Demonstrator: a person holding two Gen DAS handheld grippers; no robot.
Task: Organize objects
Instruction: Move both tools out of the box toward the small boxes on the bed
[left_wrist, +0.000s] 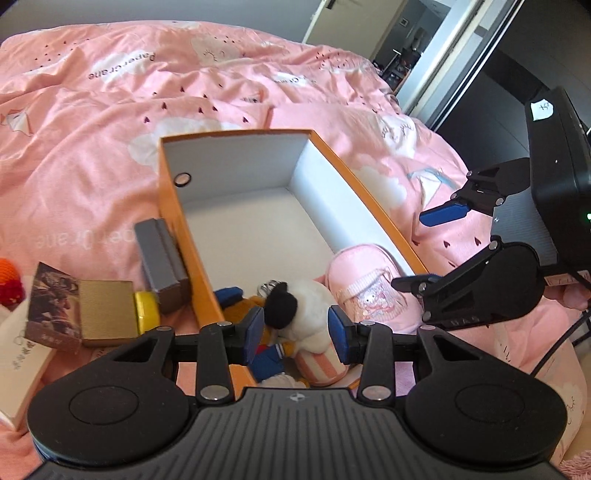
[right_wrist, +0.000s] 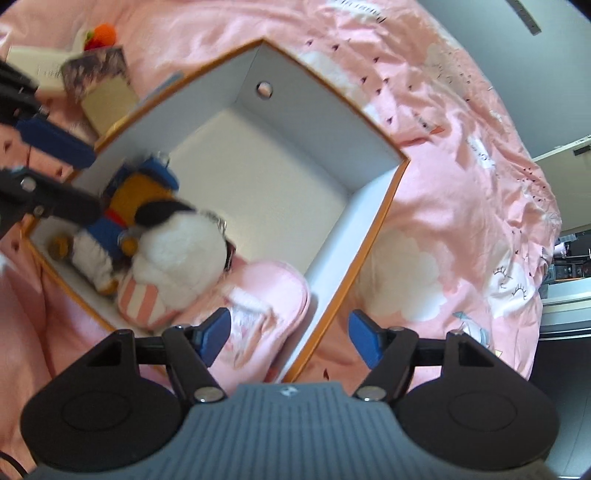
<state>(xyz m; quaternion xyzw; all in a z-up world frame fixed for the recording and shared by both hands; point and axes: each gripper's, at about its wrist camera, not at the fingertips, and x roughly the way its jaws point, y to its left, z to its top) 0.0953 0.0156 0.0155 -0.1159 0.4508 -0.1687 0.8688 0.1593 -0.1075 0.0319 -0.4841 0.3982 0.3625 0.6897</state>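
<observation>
"Where did things stand?"

"The orange box (left_wrist: 192, 258) on the bed held the pink pouch (right_wrist: 266, 295) and plush toys (right_wrist: 177, 243) at its near end."

"And the claws?"

"Right gripper (right_wrist: 288, 339) released, empty. Left gripper (left_wrist: 297, 332) partly spread, gripping nothing. Next, probably the gold box (left_wrist: 107, 310) lying left."

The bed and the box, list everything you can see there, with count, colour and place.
Box: one, orange outside, white inside, on the bedding.
White plush: one, black-eared, inside box.
Orange plush: one, blue-clothed, inside box.
Pink pouch: one, inside box.
Grey case: one, beside box.
Gold box: one, beside box.
Yellow item: one, between gold box and grey case.
Bedding: pink.
Left gripper: fingers apart above the plush toys.
Right gripper: fingers open, empty.
</observation>
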